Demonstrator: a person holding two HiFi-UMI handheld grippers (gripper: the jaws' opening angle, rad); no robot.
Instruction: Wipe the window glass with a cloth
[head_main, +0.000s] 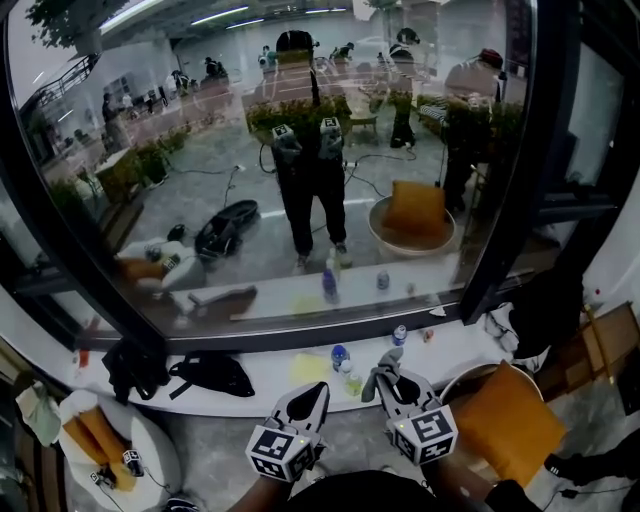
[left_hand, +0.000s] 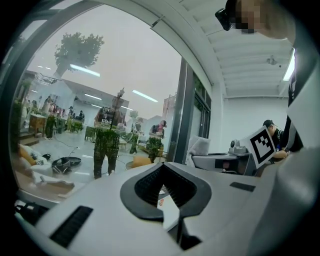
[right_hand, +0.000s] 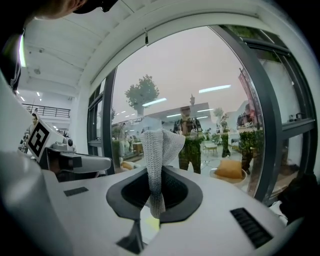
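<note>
"From the head view, where do things stand?"

"The left gripper (head_main: 318, 392) and right gripper (head_main: 388, 372) are low at the near edge, side by side, pointing at the white sill (head_main: 250, 375). The window glass (head_main: 300, 150) rises beyond the sill, and neither gripper touches it."

"And the left gripper view?"

"Its jaws are closed together with nothing between them. The glass is ahead, to the left."

"The right gripper view?"

"Its jaws are clamped on a pale knitted cloth (right_hand: 159, 150), which stands up above them. The glass lies beyond."

Dark window frame (head_main: 512, 200), white sill (head_main: 455, 348), grey floor (head_main: 350, 442).
</note>
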